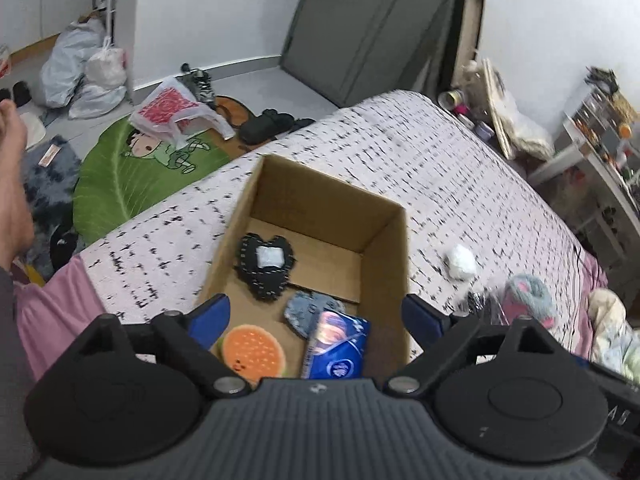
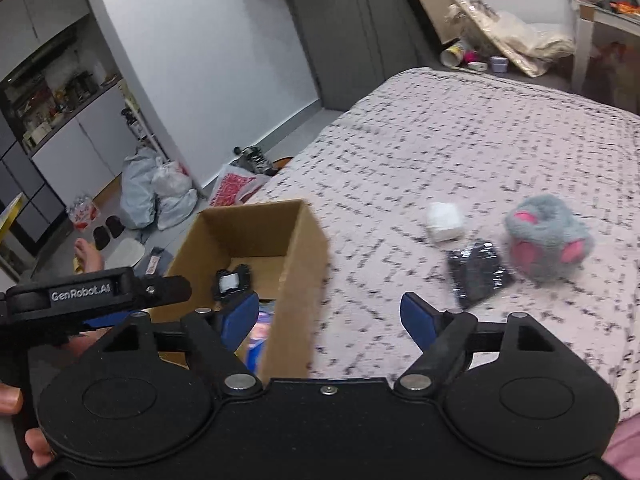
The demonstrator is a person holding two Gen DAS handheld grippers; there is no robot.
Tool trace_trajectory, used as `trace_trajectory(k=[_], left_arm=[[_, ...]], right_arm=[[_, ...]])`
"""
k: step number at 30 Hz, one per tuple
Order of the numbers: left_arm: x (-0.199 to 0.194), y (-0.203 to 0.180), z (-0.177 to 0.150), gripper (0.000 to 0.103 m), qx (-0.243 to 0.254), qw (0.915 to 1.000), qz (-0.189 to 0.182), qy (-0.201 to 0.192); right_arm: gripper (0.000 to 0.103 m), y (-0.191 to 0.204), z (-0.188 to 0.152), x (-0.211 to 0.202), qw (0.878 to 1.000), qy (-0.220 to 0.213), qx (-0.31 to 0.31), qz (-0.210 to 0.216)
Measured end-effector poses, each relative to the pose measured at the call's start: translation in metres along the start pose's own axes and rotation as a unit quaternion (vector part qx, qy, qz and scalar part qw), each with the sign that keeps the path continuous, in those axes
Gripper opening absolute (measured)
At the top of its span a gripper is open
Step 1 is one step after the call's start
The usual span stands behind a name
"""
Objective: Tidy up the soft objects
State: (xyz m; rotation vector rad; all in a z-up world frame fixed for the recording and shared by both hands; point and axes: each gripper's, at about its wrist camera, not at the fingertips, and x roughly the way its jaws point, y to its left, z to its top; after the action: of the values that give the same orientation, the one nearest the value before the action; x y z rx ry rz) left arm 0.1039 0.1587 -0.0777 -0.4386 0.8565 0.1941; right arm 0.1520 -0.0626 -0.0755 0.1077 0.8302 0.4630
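Note:
An open cardboard box (image 1: 384,248) stands on the bed and shows in the right wrist view too (image 2: 308,248). Inside lie a black heart-shaped pad (image 1: 266,266), a denim piece (image 1: 310,310), an orange burger-like sponge (image 1: 252,354) and a blue tissue pack (image 1: 338,350). My left gripper (image 1: 316,316) is open and empty above the box's near end. My right gripper (image 2: 330,316) is open and empty over the box's right wall. On the bed to the right lie a white wad (image 2: 444,222), a black packet (image 2: 478,274) and a grey-pink plush (image 2: 548,238).
The bed has a pink speckled cover (image 2: 460,140). On the floor to the left are a green leaf rug (image 1: 132,176), plastic bags (image 1: 84,68) and shoes (image 1: 264,124). A cluttered shelf (image 1: 600,152) stands at right. My left gripper also shows in the right wrist view (image 2: 92,296).

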Motion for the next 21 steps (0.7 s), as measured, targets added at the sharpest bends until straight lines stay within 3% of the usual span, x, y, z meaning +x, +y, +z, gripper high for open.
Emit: trace_trajectory(k=[3,12,21], left_arm=[[0.001,-0.015,-0.003,0.102,0.019,0.9998,0.001,-0.005],[0.001,-0.049,-0.008,0.102,0.042,0.9989,-0.005,-0.023],[0.001,-0.084,-0.001,0.102,0.026,0.9980,-0.046,-0.035]], right_arm=[[0.079,-0.017,0.001,-0.005,1.000,-0.005,0.009,-0.005],[0.080,-0.055,0.002,-0.014,0.999,-0.015,0.024,-0.016],[0.083,-0.099,0.012,-0.023,0.998,-0.037,0.051,-0.022]])
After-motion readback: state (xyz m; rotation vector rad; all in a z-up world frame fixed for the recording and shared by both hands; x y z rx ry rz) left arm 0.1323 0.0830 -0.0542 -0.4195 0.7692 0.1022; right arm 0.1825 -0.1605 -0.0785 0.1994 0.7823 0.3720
